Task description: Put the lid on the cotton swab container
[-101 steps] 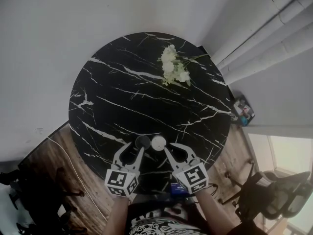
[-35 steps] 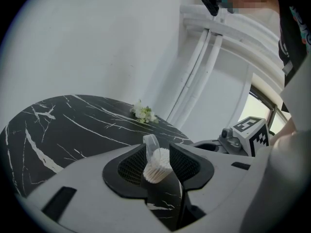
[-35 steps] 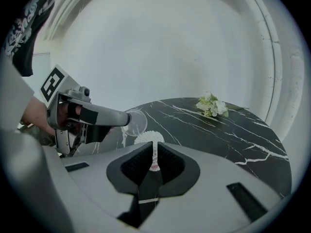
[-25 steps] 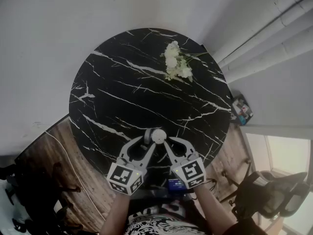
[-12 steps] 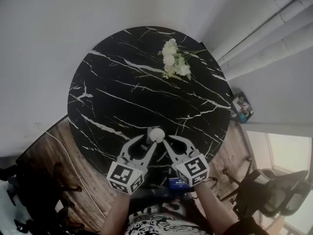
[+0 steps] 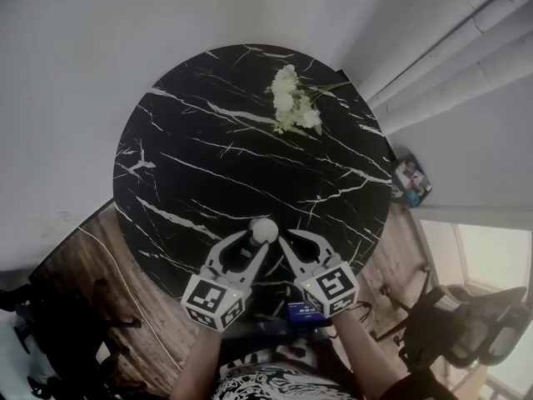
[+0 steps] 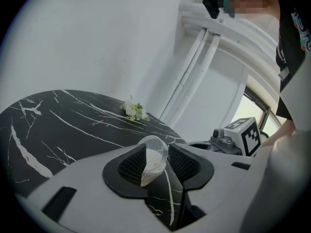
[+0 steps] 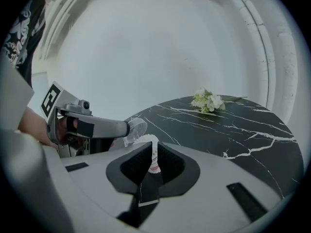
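Lid [image 7: 158, 143] and swab container [image 8: 153, 153] together, well apart from the flowers [image 6: 292, 103].
My left tongs [image 7: 154, 155] clenched the lid; my right tongs [image 8: 151, 162] gripped the swab container.

Table [image 6: 208, 140] — black, marble pattern, thin white veins branching across the top.
Flowers [image 6: 293, 100]: white blooms, green stems and leaves.
Left gripper [image 7: 158, 161] and right gripper [image 8: 153, 161]: pale grey bodies, black jaw pads with a fine grid texture.
Marker cubes [image 6: 212, 302]: white faces with black square patterns.
Lid [image 7: 155, 147]: clear, colourless, with white showing through it.
Cotton swab container [image 8: 154, 152]: white, ridged rim, small red print on its side.
Wall [image 6: 83, 57]: plain off-white.
Floor [image 6: 125, 307]: brown wood grain.
Garment [image 6: 266, 386] — black with a white pattern.
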A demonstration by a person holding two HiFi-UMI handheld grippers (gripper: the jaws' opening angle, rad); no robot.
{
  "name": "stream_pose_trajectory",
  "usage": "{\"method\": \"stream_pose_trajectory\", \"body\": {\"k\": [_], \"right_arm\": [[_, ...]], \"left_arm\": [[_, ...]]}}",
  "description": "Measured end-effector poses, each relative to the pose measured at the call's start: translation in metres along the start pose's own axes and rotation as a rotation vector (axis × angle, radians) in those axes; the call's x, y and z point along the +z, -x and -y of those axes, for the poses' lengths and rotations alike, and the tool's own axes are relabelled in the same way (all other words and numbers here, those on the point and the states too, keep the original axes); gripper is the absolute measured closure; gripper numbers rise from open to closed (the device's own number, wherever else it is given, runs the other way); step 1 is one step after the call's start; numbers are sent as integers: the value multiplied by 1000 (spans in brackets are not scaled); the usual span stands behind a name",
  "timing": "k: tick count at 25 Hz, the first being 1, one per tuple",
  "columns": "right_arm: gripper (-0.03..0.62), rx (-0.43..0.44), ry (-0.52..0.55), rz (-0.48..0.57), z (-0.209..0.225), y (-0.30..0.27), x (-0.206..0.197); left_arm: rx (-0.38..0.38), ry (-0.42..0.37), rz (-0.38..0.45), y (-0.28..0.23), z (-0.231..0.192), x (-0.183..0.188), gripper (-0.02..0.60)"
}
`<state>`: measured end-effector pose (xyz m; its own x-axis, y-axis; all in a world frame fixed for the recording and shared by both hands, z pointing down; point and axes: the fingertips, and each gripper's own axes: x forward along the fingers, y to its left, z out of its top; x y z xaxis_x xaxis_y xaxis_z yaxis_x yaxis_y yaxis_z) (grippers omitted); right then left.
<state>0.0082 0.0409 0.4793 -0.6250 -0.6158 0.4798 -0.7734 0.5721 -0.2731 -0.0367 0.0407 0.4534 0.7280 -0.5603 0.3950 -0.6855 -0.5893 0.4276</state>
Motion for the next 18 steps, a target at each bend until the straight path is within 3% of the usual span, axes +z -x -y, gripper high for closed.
{"method": "stream_pose_trajectory", "body": {"k": [18], "right_arm": [[572, 10, 3, 7, 6, 4, 0]], "left_arm": [[-19, 7, -22, -10, 7, -5, 440]]}}
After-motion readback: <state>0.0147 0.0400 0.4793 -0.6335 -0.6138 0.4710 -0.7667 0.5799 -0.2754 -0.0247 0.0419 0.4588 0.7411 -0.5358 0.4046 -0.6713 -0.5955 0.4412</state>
